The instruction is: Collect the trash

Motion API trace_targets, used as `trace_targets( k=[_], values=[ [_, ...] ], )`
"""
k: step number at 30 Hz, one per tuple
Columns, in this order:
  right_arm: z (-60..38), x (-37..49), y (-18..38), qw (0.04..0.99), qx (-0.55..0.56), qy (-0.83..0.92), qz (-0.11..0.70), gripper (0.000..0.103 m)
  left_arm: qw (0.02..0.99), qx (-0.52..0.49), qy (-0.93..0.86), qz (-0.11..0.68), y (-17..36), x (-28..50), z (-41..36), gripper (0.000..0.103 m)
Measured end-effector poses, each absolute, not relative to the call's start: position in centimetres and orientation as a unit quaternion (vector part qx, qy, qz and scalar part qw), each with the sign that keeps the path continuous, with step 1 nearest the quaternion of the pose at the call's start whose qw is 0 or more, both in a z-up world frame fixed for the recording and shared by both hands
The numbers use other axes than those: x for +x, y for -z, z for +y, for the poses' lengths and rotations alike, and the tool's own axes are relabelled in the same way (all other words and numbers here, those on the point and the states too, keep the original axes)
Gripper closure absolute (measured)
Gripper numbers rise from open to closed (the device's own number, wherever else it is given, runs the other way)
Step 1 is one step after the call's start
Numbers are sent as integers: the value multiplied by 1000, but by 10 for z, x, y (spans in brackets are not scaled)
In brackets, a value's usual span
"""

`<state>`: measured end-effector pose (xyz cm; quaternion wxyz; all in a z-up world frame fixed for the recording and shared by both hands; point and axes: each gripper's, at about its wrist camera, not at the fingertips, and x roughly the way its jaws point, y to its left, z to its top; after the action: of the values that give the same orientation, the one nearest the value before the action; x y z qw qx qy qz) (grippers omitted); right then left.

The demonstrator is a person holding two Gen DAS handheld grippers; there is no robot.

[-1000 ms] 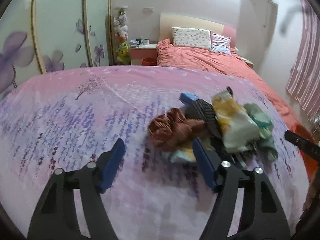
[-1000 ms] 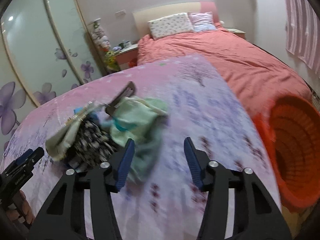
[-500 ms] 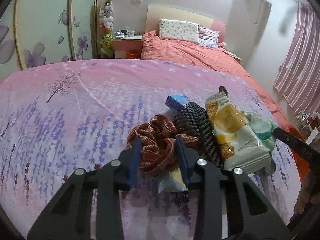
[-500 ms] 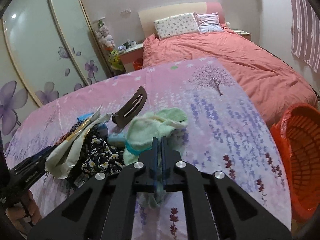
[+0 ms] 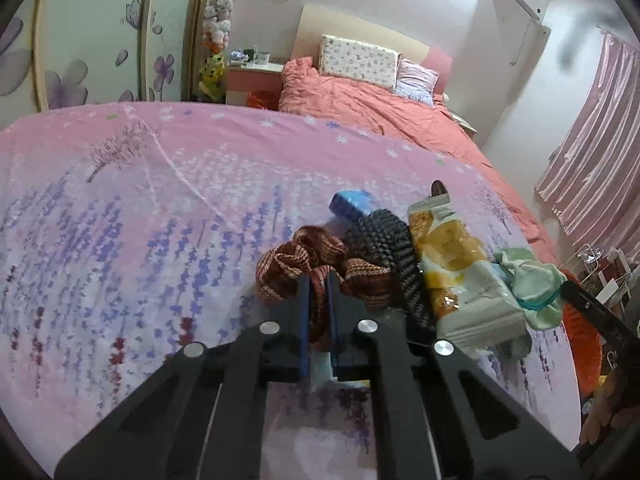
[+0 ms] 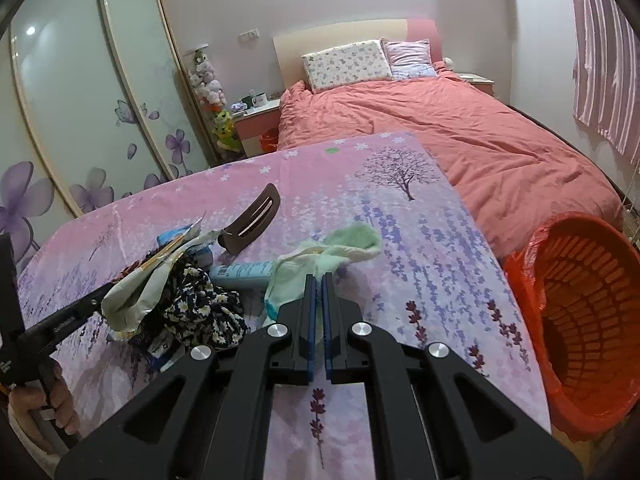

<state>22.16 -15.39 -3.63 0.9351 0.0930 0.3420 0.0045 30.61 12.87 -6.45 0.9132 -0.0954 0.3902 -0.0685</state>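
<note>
A pile of items lies on the lavender-print cloth (image 5: 140, 240). My left gripper (image 5: 318, 280) is shut on a brown-red woven scrunchie (image 5: 304, 258). Beside it lie a black ribbed scrunchie (image 5: 384, 240), a yellow-white snack wrapper (image 5: 460, 276) and a blue item (image 5: 352, 202). My right gripper (image 6: 318, 280) is shut on a light green cloth (image 6: 340, 250), which also shows in the left wrist view (image 5: 532, 280). A floral scrunchie (image 6: 204, 308), a light blue tube (image 6: 244, 272) and a brown hair clip (image 6: 252, 220) lie to its left.
An orange basket (image 6: 580, 320) lined with a red bag stands at the cloth's right edge. Behind it is a bed with a coral duvet (image 6: 460, 128) and pillows. A wardrobe with flower-print doors (image 6: 80, 100) and a nightstand (image 6: 256, 118) stand at the left back.
Both grippers closed from wide open: the left onto the brown-red scrunchie, the right onto the green cloth. The green cloth has been drawn rightward, uncovering the blue tube.
</note>
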Motion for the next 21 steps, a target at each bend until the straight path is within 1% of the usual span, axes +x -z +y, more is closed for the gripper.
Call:
trace_targets(
  k=[13, 17, 21],
  values=[
    [-168, 198, 17, 944, 97, 3, 314, 100, 939, -83, 47, 331, -1, 259, 157, 94],
    [-175, 194, 31, 940, 102, 8, 326, 100, 938, -65, 36, 338, 6, 247, 158, 94],
    [-175, 193, 52, 930, 98, 5, 355, 100, 930, -64, 18, 361, 30, 239, 168, 94]
  ],
)
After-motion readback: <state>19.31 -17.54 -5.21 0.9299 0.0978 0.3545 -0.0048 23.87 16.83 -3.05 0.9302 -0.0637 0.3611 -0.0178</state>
